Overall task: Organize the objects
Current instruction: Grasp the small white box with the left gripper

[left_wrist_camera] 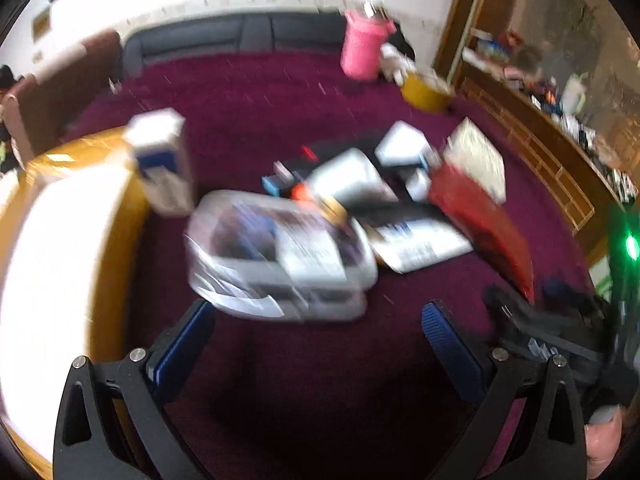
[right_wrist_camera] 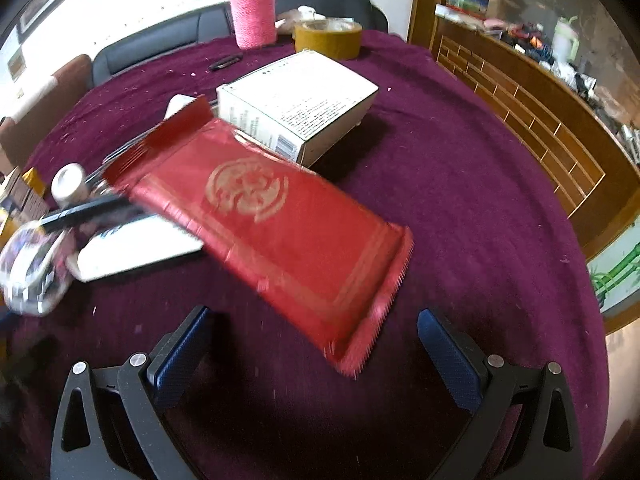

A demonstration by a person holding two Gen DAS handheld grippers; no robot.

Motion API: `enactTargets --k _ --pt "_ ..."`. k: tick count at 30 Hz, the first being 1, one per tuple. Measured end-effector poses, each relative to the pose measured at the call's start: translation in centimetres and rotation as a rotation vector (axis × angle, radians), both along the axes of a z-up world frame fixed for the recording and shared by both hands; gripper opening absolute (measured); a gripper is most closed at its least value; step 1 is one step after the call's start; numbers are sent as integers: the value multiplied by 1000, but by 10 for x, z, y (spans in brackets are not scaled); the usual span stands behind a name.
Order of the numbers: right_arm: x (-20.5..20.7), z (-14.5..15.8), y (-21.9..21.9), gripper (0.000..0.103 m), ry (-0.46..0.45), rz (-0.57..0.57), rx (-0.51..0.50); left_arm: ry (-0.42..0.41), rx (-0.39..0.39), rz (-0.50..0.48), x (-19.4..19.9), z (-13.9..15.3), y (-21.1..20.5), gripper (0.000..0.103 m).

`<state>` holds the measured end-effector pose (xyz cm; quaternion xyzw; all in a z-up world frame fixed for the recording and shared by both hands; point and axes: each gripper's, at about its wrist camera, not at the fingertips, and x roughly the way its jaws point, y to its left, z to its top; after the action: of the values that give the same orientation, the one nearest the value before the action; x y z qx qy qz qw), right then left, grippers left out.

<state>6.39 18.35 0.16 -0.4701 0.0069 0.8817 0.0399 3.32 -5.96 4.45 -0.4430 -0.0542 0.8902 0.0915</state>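
Nearest the right wrist camera, the right gripper stands with its blue-padded jaws spread wide and nothing between them, poised just short of the near end of a red foil packet. That packet lies flat and diagonal on the purple tablecloth, its serrated near edge just beyond the gap between the pads; this placement reads as an approach for a grasp, though that is a judgement only. The packet's far end rests over other items, touching or overlapping a white printed box and a flat white sheet-like item at its left. Beyond the box stand a roll of brown tape and a pink knitted-sleeve bottle, both upright near the far rim, apparently parked clear of the clutter. In the left wrist view, heavily blurred, the left gripper is likewise wide and empty, facing a clear plastic-wrapped bundle just ahead of it; the contents cannot be identified. The clutter of boxes behind that bundle is heaped together, unsorted. A blue-and-white carton stands upright at the left beside a yellow-edged surface. Organizing appears barely begun.
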Motion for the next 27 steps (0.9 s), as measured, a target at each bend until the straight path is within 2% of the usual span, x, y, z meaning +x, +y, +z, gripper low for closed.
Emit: enactTargets --k 1,3,5,8,11,12,14,16,17,19,23,27 --pt "8 4 -3 102 33 7 8 11 9 22 -1 5 -14 103" --pt "23 16 -6 102 130 14 16 14 -43 76 -17 14 -37 103" --pt "34 32 -7 103 229 16 -4 46 -29 109 -27 22 -59 103" --pt "33 41 -13 103 288 41 -41 100 -120 124 -45 30 -69 103" --pt "30 39 -20 103 299 60 -43 141 -192 122 -64 29 -61 103" --pt "29 37 -22 103 300 64 -48 142 -198 114 -70 27 -57 100" --pt "24 33 -24 103 303 67 -53 119 -209 98 -79 22 -54 87" --pt "25 31 -25 103 302 67 -58 90 -216 87 -90 16 -52 67" --pt "24 29 -23 103 297 66 -65 79 -209 81 -93 13 -52 62" --pt "23 27 -20 103 282 62 -84 53 -196 74 -97 5 -51 39" --pt "19 24 -15 103 259 56 -117 56 -180 68 -99 4 -50 38" --pt "16 21 -13 103 236 59 -136 65 -212 70 -100 2 -42 36"
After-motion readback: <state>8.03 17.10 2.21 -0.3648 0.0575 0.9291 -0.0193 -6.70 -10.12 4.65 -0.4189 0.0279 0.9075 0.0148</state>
